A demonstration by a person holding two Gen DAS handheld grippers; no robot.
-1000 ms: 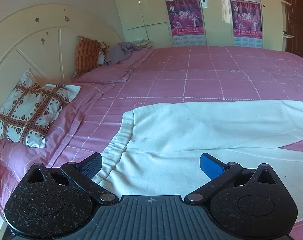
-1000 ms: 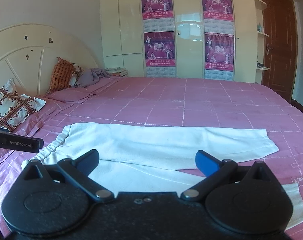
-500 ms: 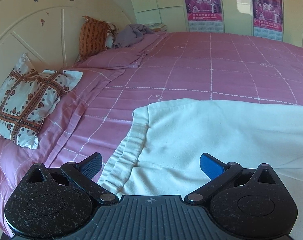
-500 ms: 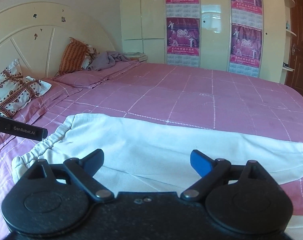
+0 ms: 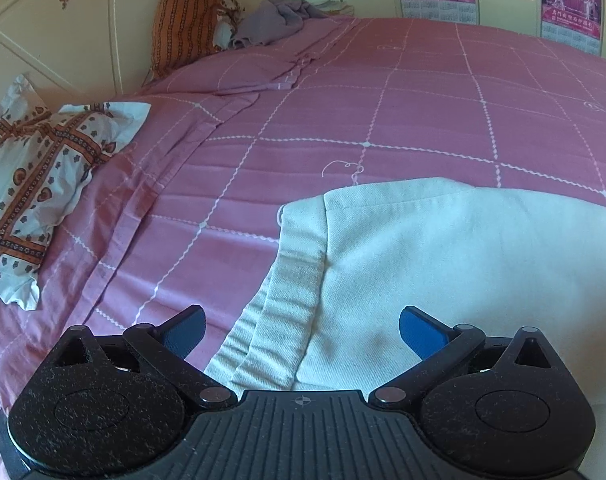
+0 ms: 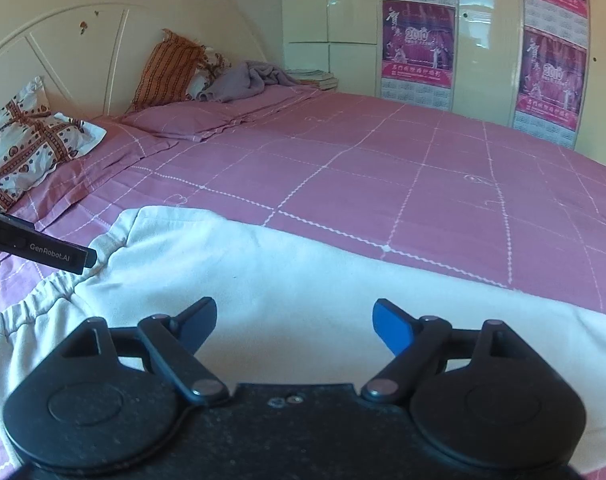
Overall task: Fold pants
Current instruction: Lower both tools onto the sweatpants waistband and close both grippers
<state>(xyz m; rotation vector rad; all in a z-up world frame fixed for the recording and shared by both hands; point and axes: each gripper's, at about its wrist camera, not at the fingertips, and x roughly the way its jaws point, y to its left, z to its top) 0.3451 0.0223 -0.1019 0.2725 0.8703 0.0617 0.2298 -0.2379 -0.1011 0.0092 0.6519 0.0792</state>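
pink checked bedspread fills the scene, with white pants spread flat near, their elastic waistband at the left. to fold well, pinch the waistband and the leg's near edge together. left gripper gapes wide, empty above the waistband; right gripper is closing, nothing pinched yet.

Right two-finger gripper above white cotton pants – jaws closing, nothing pinched – laid flat on pink checked bedspread.
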